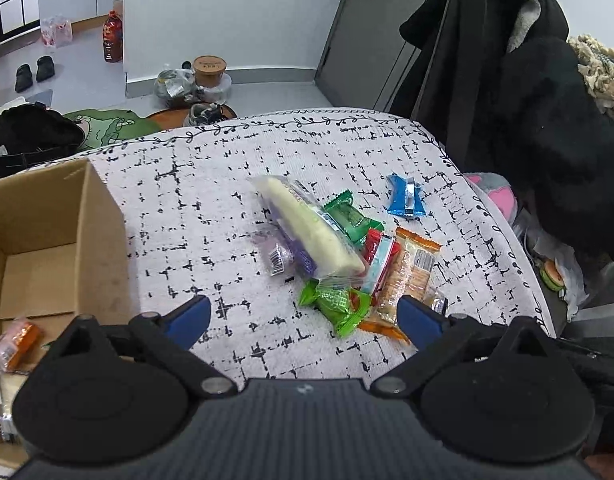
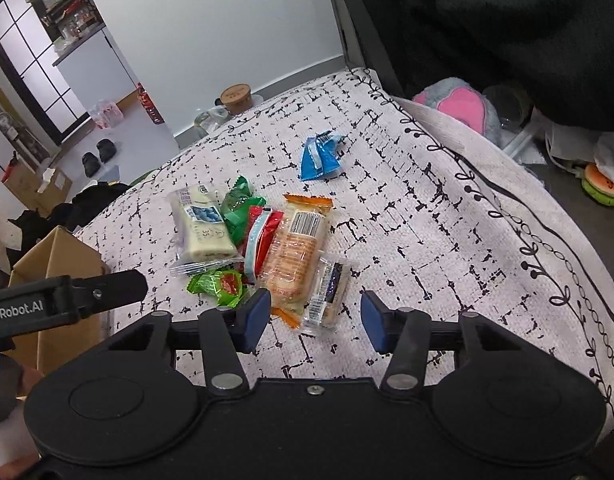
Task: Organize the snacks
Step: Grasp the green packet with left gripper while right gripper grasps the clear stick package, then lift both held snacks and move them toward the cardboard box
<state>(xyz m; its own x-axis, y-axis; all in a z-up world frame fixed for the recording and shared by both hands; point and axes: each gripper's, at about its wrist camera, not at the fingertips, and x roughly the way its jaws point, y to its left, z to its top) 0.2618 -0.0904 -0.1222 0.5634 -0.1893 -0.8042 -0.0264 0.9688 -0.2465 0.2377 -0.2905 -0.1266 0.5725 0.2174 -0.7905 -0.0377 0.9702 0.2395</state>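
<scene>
Closest to us, our left gripper point(image 1: 305, 322) has its jaws spread wide with nothing between them, hanging over the patterned cloth on the desk point(image 1: 211, 216). Our right gripper point(image 2: 315, 320) has its jaws partly apart, with the near end of a clear-wrapped snack point(image 2: 327, 294) sitting in the gap, but the pads aren't pressing on it.

Just past the fingertips is the snack pile: a green candy wrapper point(image 2: 221, 286), an orange-trimmed cracker pack point(image 2: 297, 252) touching the clear one, a red packet point(image 2: 261, 240) and a long white bar point(image 2: 201, 226), all overlapping. A blue packet point(image 2: 319, 156) lies by itself further back, well apart from the pile.

Off to the left stands a cardboard box point(image 1: 47, 232) with a couple of snacks already in its near corner.

Beyond the desk edge there's floor and a brown-lidded jar point(image 1: 209, 70).
</scene>
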